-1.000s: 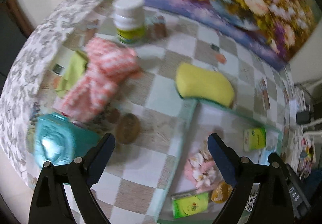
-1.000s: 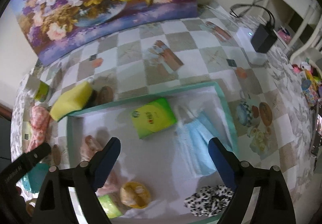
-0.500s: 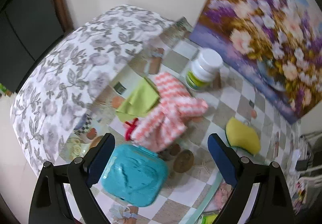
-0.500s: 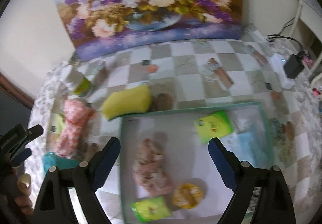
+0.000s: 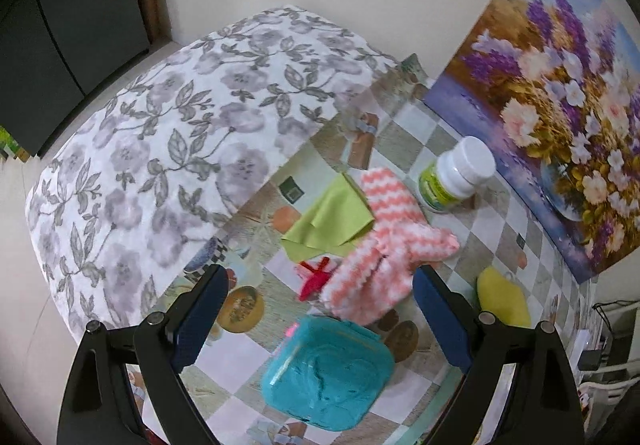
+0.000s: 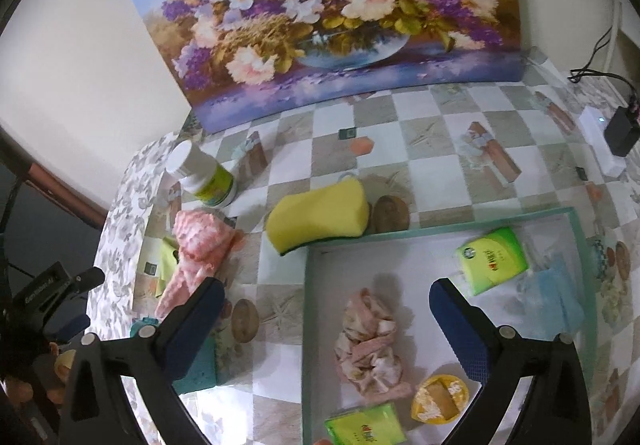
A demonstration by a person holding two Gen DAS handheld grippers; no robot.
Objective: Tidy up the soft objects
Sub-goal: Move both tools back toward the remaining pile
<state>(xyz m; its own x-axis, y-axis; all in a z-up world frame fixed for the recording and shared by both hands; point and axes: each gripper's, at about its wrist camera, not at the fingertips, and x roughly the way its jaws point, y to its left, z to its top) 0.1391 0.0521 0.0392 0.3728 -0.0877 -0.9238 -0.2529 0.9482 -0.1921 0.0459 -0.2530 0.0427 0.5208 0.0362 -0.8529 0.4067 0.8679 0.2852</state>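
both tools are wide and empty, the right tool [image 6: 324, 317] having just been opened further. the pink striped cloth [image 5: 384, 245] lies on the surface outside the tray [image 6: 440, 235]; it should be pinched mid-fold by the left tool [image 5: 320, 309], clear of the green cloth [image 5: 328, 217].

The right gripper [image 6: 322, 319] hangs with its jaws spread wide, having just opened further, nothing between them. Below, a teal-rimmed tray [image 6: 307, 309] holds a pink scrunchie [image 6: 370, 341], two green tissue packs [image 6: 493, 259] and a blue mask [image 6: 558, 295]. A yellow sponge [image 6: 318, 217] touches the tray's far corner.
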